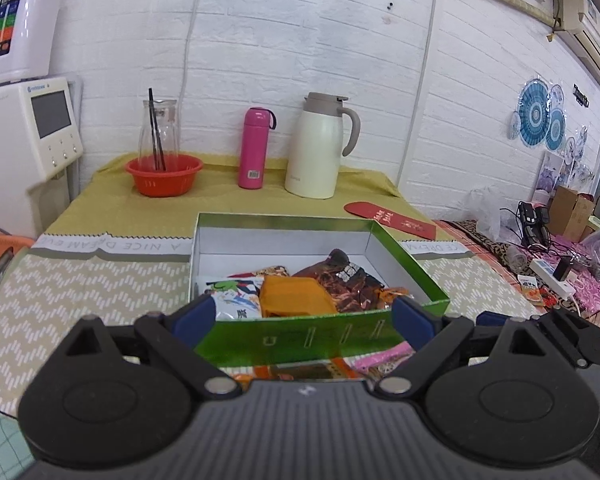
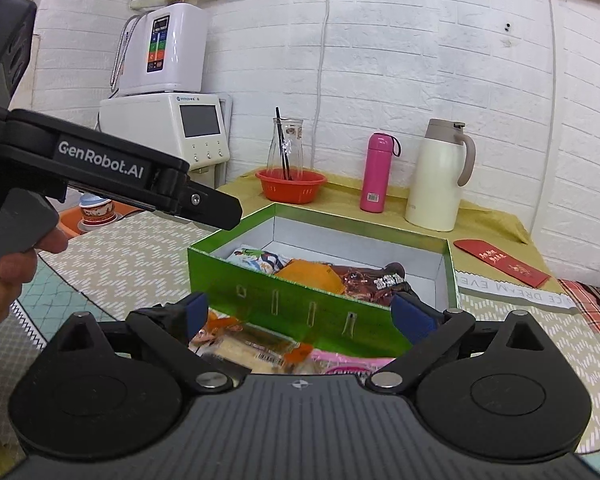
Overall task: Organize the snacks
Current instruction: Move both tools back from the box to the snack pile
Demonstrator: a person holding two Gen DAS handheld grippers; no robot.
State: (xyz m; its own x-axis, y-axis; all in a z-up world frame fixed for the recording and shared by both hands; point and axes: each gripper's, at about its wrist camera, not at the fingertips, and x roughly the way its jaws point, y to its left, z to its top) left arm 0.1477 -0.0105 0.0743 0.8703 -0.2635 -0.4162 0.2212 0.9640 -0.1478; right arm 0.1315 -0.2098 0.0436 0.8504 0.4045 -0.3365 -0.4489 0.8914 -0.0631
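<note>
Here both claws stood wide open and held nothing. The left claw [image 1: 302,316] hung just short of the near wall of the green box [image 1: 412,264], its blue pads [image 1: 410,316] spread almost as wide as that wall. Beyond the pads, inside the box, lay an orange packet [image 1: 296,294], a white cartoon packet [image 1: 236,294] to its left and a brown foil packet [image 1: 344,280] to its right. Below the claw, in front of the box, more snacks [image 1: 376,362] lay on the counter [image 1: 80,280], partly hidden by the claw's body. The right claw [image 2: 300,316] also faced the box [image 2: 256,284], from its near left corner, with loose packets [image 2: 256,346] directly under its open jaws; a pink one [image 2: 348,360] lay toward its right finger. To its upper left the other claw's body showed, gripped by a hand [image 2: 8,264]. Far ahead, past the box, stood a red bowl [image 2: 291,186] with a glass carafe [image 2: 288,140], a pink flask [image 2: 376,172] and a cream jug [image 2: 438,176].
</note>
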